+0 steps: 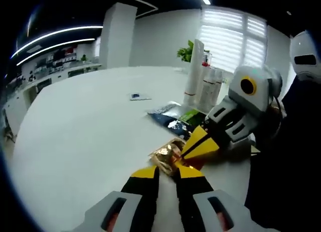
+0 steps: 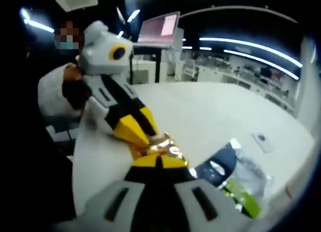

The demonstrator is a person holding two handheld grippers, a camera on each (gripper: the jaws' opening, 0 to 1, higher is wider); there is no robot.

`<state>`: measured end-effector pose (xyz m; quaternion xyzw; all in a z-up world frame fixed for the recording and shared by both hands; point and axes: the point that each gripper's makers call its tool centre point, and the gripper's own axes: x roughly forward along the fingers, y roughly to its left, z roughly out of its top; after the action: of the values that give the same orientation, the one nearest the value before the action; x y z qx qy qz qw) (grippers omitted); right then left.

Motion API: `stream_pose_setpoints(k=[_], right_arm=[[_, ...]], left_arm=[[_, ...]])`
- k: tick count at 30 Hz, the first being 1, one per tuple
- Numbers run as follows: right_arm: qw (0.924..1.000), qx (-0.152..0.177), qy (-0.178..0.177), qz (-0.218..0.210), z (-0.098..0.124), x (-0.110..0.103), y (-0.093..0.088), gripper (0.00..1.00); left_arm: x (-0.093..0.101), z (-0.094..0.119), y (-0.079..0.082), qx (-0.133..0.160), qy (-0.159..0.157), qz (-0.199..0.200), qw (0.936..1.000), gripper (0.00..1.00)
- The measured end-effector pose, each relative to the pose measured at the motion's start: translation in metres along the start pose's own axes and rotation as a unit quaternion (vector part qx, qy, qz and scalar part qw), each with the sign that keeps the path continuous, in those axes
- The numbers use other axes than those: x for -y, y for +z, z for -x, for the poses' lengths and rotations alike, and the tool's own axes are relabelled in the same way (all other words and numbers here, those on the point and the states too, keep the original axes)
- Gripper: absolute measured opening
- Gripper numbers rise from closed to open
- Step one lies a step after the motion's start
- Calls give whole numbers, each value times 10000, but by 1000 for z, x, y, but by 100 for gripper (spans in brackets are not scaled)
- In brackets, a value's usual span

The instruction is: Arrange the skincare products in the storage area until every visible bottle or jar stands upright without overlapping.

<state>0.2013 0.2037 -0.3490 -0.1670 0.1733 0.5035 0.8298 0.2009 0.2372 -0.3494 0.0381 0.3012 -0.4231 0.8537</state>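
White desk (image 1: 90, 131). Both tongs (image 1: 167, 178) (image 2: 159, 159) are white-bodied with black jaws tipped yellow. Centre frame, a shiny gold wrapper (image 1: 168, 154). Right of centre, dark navy and bright green sachets (image 1: 178, 119); upper right, tall white bottles (image 1: 203, 81) before green leaves (image 1: 184, 53).

Two grippers meet on one white desk (image 1: 90, 141): the left gripper (image 1: 167, 178) and the right gripper (image 1: 193, 144). Between them sits one crinkled gold packet (image 1: 168, 152). Two flat sachets lie nearby, one dark blue (image 1: 170, 122), one green (image 1: 193, 116). Three tall white bottles (image 1: 203, 81) stand together. One small card (image 1: 139, 96) lies apart.
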Motion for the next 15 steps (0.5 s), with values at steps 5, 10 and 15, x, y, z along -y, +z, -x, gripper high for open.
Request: stream_pose_setpoints(k=[5, 10, 15], right_arm=[[10000, -25, 76, -51, 1, -2, 0, 0], [9998, -17, 174, -88, 2, -3, 0, 0], [9995, -40, 290, -111, 3, -5, -1, 0]], left_arm=[[-4, 4, 12, 247, -19, 122, 9996, 8], [-5, -6, 17, 298, -60, -11, 9995, 0], [-7, -15, 17, 183, -18, -131, 9997, 0]])
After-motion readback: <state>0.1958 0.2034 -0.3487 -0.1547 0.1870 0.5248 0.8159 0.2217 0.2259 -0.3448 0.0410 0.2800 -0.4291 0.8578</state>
